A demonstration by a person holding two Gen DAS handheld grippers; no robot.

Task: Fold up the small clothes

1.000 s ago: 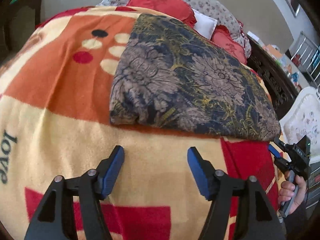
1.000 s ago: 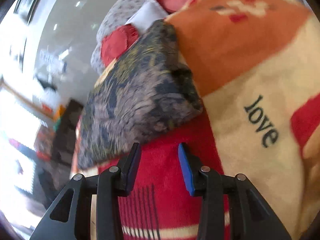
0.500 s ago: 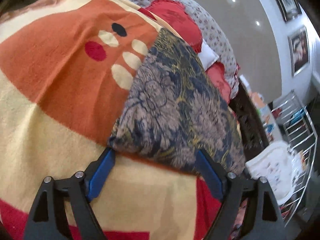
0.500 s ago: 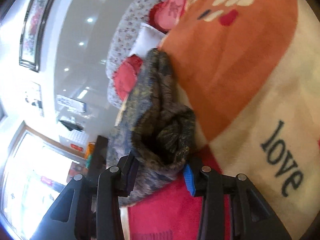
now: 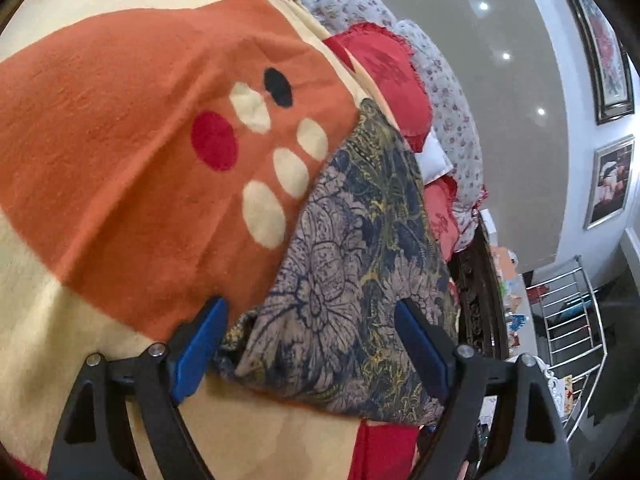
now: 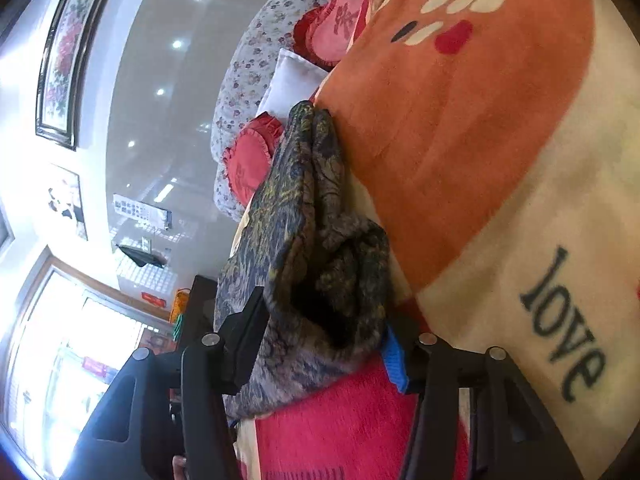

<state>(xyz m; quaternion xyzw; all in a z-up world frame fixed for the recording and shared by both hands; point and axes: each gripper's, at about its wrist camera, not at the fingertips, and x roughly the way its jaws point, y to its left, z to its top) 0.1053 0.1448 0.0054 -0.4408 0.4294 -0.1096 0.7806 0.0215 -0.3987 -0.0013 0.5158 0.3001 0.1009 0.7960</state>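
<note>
A folded dark floral garment (image 5: 352,240) lies on the orange, cream and red blanket (image 5: 120,160) near the bed's right edge. My left gripper (image 5: 309,305) is open wide and straddles the garment's near corner, one blue pad on each side. In the right wrist view the same garment (image 6: 304,208) shows end-on as a thick, bunched fold. My right gripper (image 6: 322,316) has this fold between its jaws, which are opening. The cloth fills the gap between them.
Red pillows (image 5: 384,68) and a flowered quilt (image 5: 452,120) are piled at the head of the bed. A dark carved bed frame (image 5: 480,292) runs along the right edge, with a metal rack (image 5: 568,320) beyond. The blanket (image 6: 460,140) carries the word "love".
Both grippers moved in from the bare blanket onto the garment and rolled. The left jaws spread wide around its corner. The right jaws widened, and the bunched fold now sits between them.
</note>
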